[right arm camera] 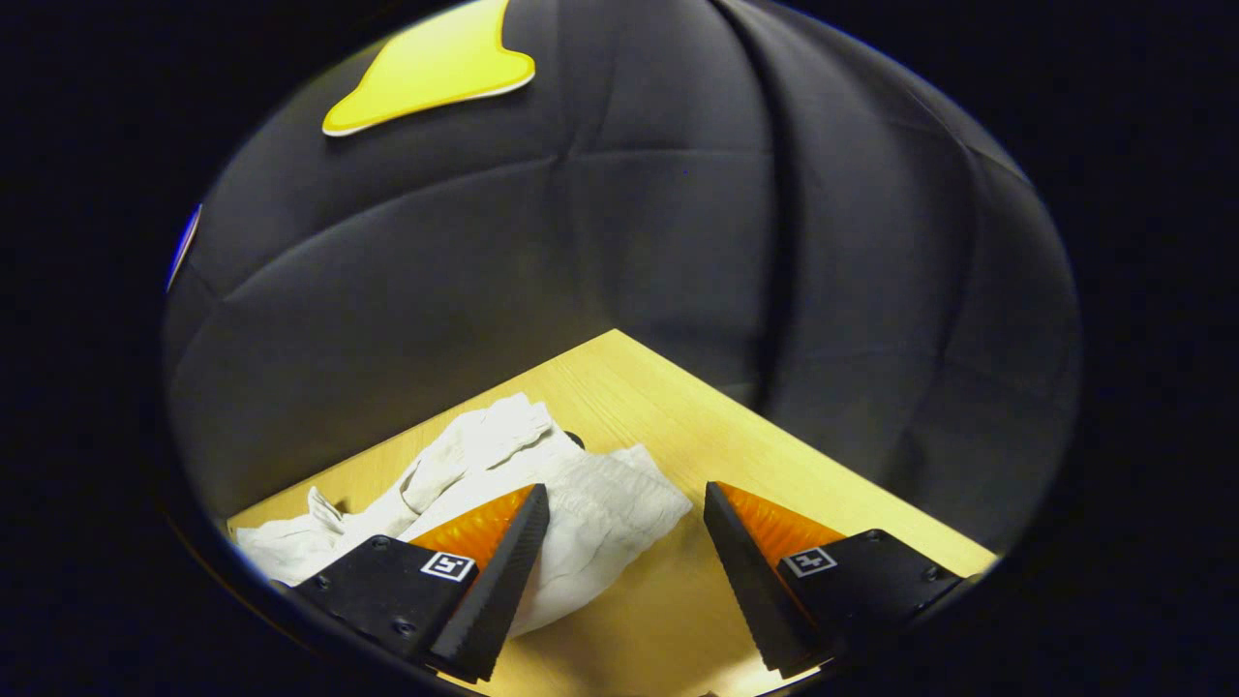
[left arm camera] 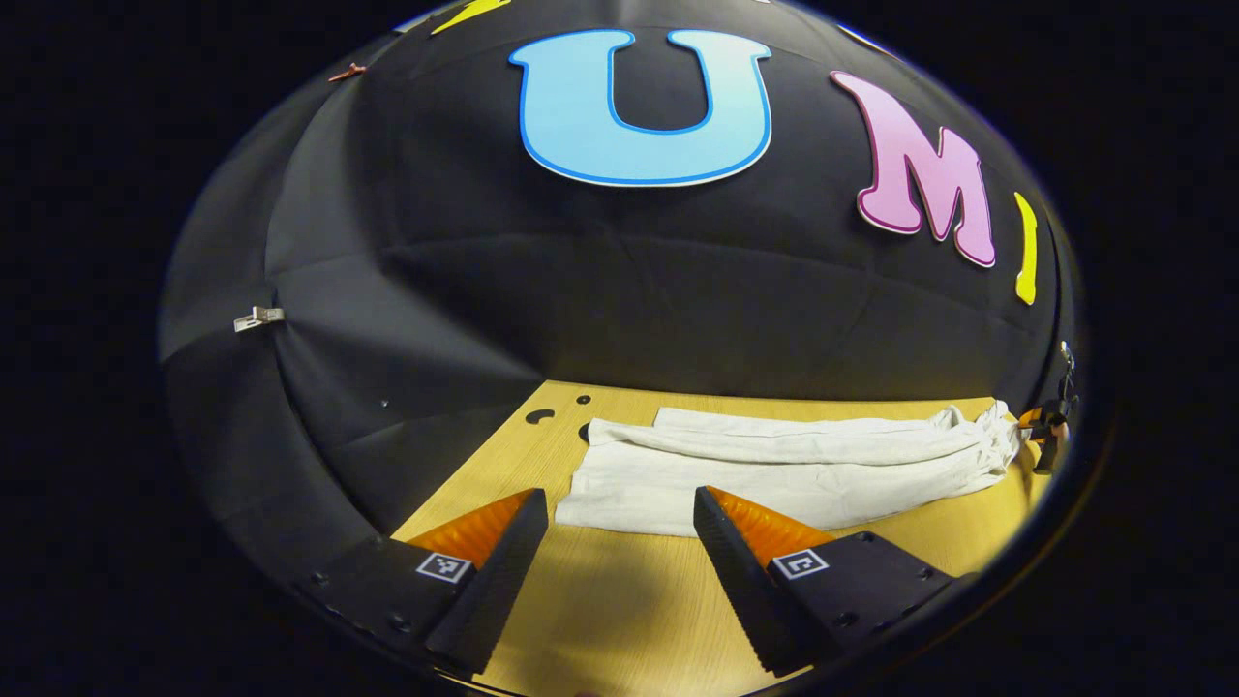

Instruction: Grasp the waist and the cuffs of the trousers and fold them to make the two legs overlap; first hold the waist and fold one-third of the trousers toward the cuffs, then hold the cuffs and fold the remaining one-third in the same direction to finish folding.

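White trousers [left arm camera: 794,465] lie stretched across the wooden table [left arm camera: 629,610], legs side by side. The flat cuff end is on the left, just beyond my left gripper [left arm camera: 619,499], which stands open over the table with nothing between its fingers. The gathered waist [left arm camera: 987,436] lies at the far right, where the other gripper [left arm camera: 1050,431] shows small at the edge. In the right gripper view the crumpled trousers [right arm camera: 465,445] end in the elastic waist [right arm camera: 619,503], and my right gripper [right arm camera: 624,494] is open with the waist's edge lying between and just ahead of its fingers.
Black cloth walls close in the table [right arm camera: 697,426] on the far sides and meet at a corner. Small dark holes [left arm camera: 539,414] mark the tabletop near the cuffs. A metal clip [left arm camera: 259,318] hangs on the left wall. Bare wood runs along the near edge.
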